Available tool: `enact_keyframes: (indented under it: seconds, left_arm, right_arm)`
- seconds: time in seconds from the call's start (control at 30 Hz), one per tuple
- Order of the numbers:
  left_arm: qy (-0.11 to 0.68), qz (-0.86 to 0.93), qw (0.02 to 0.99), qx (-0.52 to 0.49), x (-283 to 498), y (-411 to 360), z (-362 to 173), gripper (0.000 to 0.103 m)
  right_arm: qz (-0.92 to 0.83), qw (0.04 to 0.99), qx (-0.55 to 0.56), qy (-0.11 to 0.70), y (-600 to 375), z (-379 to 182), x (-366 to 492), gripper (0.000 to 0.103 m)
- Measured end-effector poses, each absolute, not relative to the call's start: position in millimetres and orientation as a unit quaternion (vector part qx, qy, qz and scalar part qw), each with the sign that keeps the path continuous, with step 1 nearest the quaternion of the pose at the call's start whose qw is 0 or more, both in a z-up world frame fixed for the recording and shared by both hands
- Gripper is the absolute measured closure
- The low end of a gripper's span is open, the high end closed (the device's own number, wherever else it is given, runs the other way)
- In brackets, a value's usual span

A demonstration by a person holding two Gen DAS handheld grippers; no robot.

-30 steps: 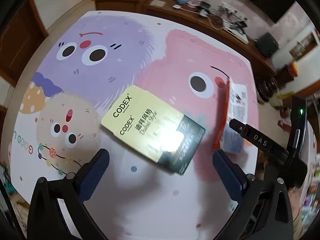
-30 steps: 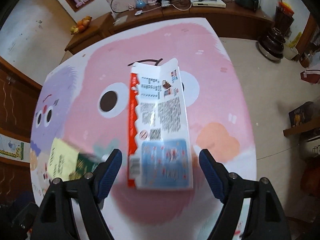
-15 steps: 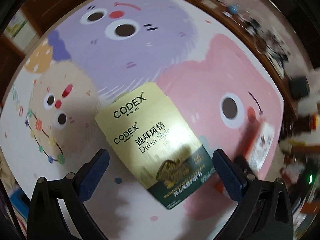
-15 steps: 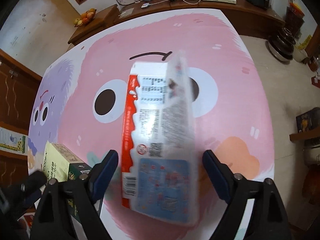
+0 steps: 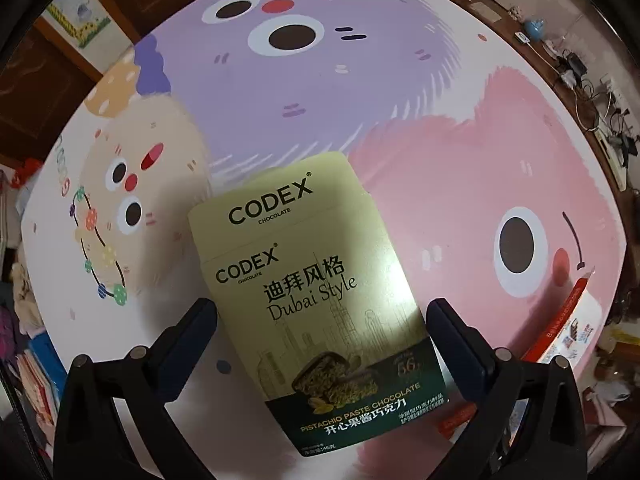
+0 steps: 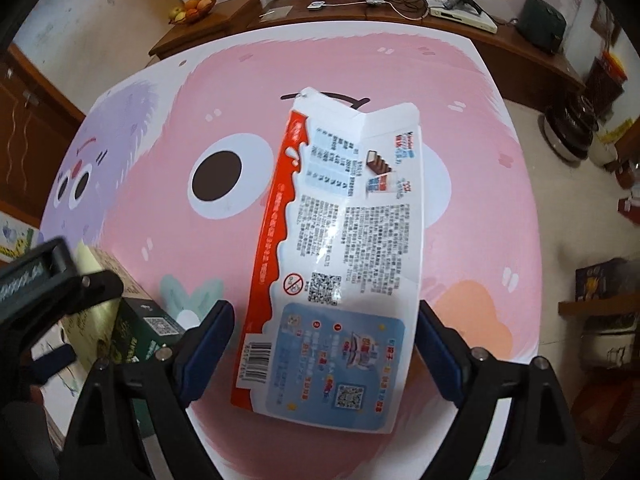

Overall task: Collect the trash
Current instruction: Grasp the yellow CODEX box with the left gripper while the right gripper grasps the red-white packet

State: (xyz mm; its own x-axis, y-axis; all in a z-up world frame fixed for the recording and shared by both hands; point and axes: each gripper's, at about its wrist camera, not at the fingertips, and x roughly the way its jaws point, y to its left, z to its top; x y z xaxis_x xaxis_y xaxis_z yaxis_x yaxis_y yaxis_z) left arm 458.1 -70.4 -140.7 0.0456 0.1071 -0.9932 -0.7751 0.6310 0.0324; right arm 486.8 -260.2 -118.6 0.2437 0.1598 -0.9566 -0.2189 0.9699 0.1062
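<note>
Right wrist: wrapper [image 6: 340, 272] between spread fingers [image 6: 208, 340].

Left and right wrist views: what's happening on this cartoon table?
A person holds tongs in each hand over a round table with a cartoon-monster cover, collecting trash. The left tongs stand open astride a flat pale-green CODEX chocolate box lying on the cover. The right tongs stand open astride a flattened white, red-edged snack carton. No pad visibly presses on either, so nothing is gripped yet.

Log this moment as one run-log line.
left gripper: open, straddling CODEX chocolate box | right gripper: open, straddling red-and-white wrapper | nothing gripped yet
</note>
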Motion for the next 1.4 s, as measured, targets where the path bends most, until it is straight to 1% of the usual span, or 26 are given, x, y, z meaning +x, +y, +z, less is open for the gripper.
enact_keyframes:
  seconds: [0.03, 0.13, 0.27, 0.4, 0.5, 0.63, 0.67, 0.73, 0.87, 1.1, 1.3, 1.4]
  left_arm:
    - [0.609, 0.329, 0.67, -0.269, 459.4, -71.8, -141.2, 0.0]
    - [0.617, 0.316, 0.675, -0.252, 460.0, -74.7, -143.2, 0.0]
    - [0.633, 0.29, 0.68, -0.229, 458.4, -78.2, -147.5, 0.0]
    - [0.665, 0.273, 0.653, -0.238, 438.7, -70.1, -168.7, 0.0]
    - [0.668, 0.258, 0.652, -0.25, 425.3, -67.5, -174.8, 0.0]
    - [0.678, 0.234, 0.656, -0.236, 418.0, -68.9, -174.7, 0.0]
    - [0.679, 0.228, 0.658, -0.232, 414.2, -70.2, -173.6, 0.002]
    - [0.677, 0.227, 0.664, -0.223, 404.7, -69.6, -170.2, 0.011]
    - [0.676, 0.214, 0.672, -0.215, 393.4, -68.1, -165.0, 0.011]
    - [0.657, 0.176, 0.717, -0.155, 382.4, -71.9, -142.6, 0.012]
    - [0.634, 0.147, 0.749, -0.123, 351.6, -69.0, -116.2, 0.012]
    - [0.624, 0.131, 0.761, -0.12, 332.1, -69.6, -109.3, 0.012]
  right_arm:
    - [0.121, 0.789, -0.029, 0.602, -260.1, -118.4, 485.7, 0.015]
    - [0.12, 0.791, -0.031, 0.599, -263.2, -116.5, 483.4, 0.024]
    - [0.134, 0.786, -0.005, 0.603, -272.8, -115.5, 479.6, 0.026]
    - [0.145, 0.784, 0.004, 0.603, -277.3, -114.4, 471.9, 0.027]
    - [0.154, 0.781, 0.007, 0.605, -277.3, -113.9, 465.4, 0.028]
    - [0.169, 0.777, 0.014, 0.606, -274.6, -110.7, 455.4, 0.03]
    - [0.177, 0.776, 0.016, 0.605, -272.5, -109.1, 452.2, 0.031]
    - [0.191, 0.775, 0.025, 0.602, -269.7, -105.3, 444.5, 0.032]
    - [0.215, 0.766, 0.041, 0.604, -265.0, -100.1, 431.7, 0.035]
    - [0.237, 0.756, 0.065, 0.607, -254.1, -91.9, 403.9, 0.038]
    - [0.234, 0.757, 0.075, 0.606, -242.2, -86.3, 372.9, 0.038]
    - [0.229, 0.76, 0.082, 0.603, -233.9, -81.7, 353.3, 0.04]
